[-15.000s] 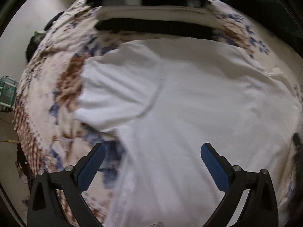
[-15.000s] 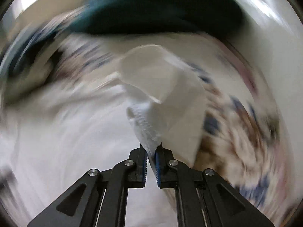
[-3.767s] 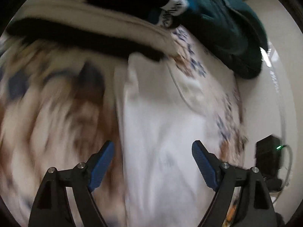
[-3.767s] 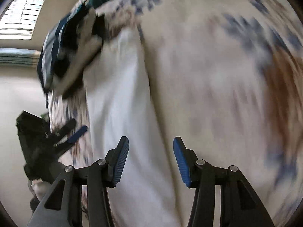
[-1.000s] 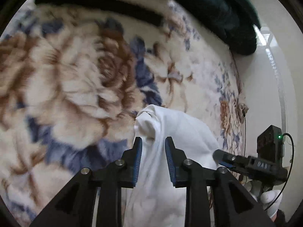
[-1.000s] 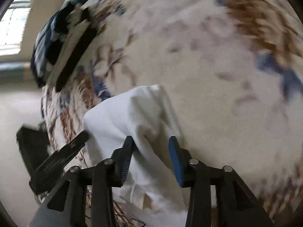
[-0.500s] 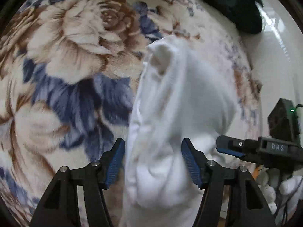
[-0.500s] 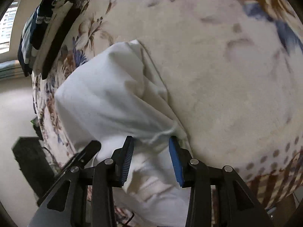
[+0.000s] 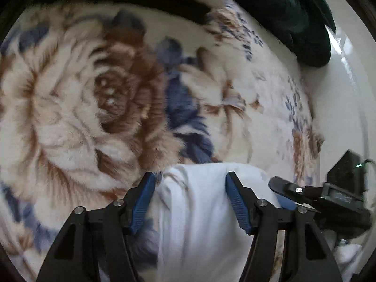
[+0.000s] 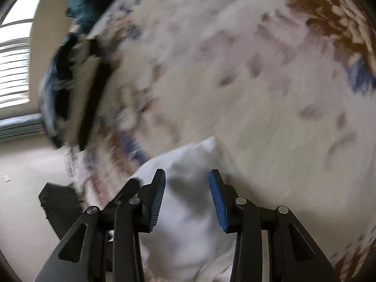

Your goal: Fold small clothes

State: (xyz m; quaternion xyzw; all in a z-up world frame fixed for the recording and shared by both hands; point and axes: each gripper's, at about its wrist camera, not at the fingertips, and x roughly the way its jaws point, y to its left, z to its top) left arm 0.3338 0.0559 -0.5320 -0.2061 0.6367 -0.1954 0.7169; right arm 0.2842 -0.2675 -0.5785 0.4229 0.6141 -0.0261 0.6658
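1. White garment (image 9: 202,213) lies bunched at the near edge of the floral blanket (image 9: 77,108) on the bed.
2. Left tongs (image 9: 190,202) stand released, about half spread, having just widened; the cloth sits between the blue pads without being pressed.
3. Right tongs (image 10: 187,199) gape moderately over the same cloth (image 10: 188,211), not clamping it.
4. No writing is readable.
5. A dark teal cloth (image 9: 286,16) lies far right.

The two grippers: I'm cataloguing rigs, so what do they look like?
Both look alike. The left gripper has black angular finger arms with triangular cut-outs, silver screw heads at the joints and ribbed blue pads. The right gripper has the same black frame, silver screws and blue pads. In the left view its black body shows a small green light.
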